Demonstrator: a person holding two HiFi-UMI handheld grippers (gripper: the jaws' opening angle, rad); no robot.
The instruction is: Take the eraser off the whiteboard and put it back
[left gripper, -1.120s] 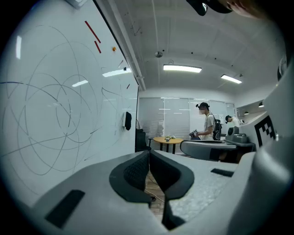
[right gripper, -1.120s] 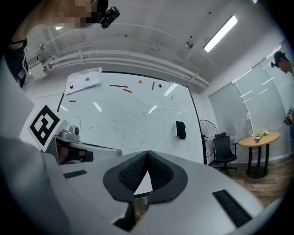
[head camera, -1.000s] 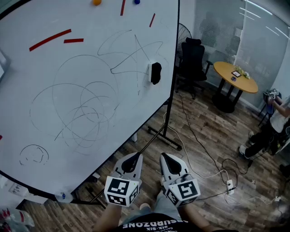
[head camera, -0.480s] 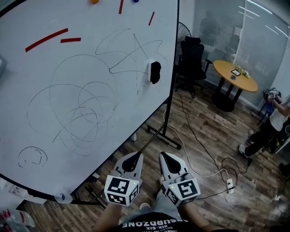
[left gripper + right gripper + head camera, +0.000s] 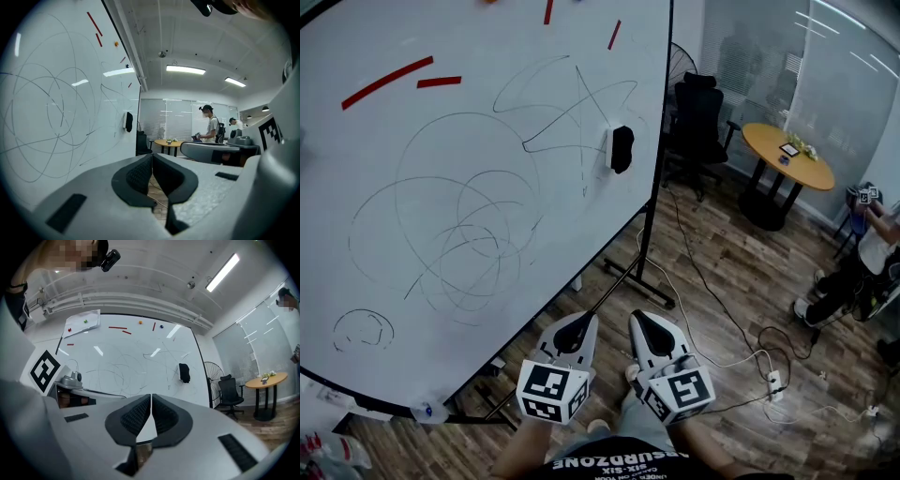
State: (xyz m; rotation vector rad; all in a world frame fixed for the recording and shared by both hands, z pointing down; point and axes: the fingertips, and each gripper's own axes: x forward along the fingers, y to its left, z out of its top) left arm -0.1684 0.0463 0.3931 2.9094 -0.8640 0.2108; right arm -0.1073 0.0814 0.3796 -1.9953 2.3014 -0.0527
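Eraser (image 5: 622, 150) stuck near whiteboard (image 5: 366, 150) right edge; left tool (image 5: 581, 324), right tool (image 5: 639, 324) both clenched, empty, well short of board

Both arms held low and near, side by side. The left gripper (image 5: 578, 326) has its jaws together, pads meeting at the tips, nothing between them; it angles far and slightly right. The right gripper (image 5: 639, 324) has its jaws together, likewise empty; it angles far and slightly left, so the 2 tips converge but stay apart. Each marker cube sits at the near end, left cube (image 5: 551, 394), right cube (image 5: 680, 395). Left forearm (image 5: 517, 457) and right forearm (image 5: 705, 457) reach in from the near edge; hands mostly hidden beneath the cubes
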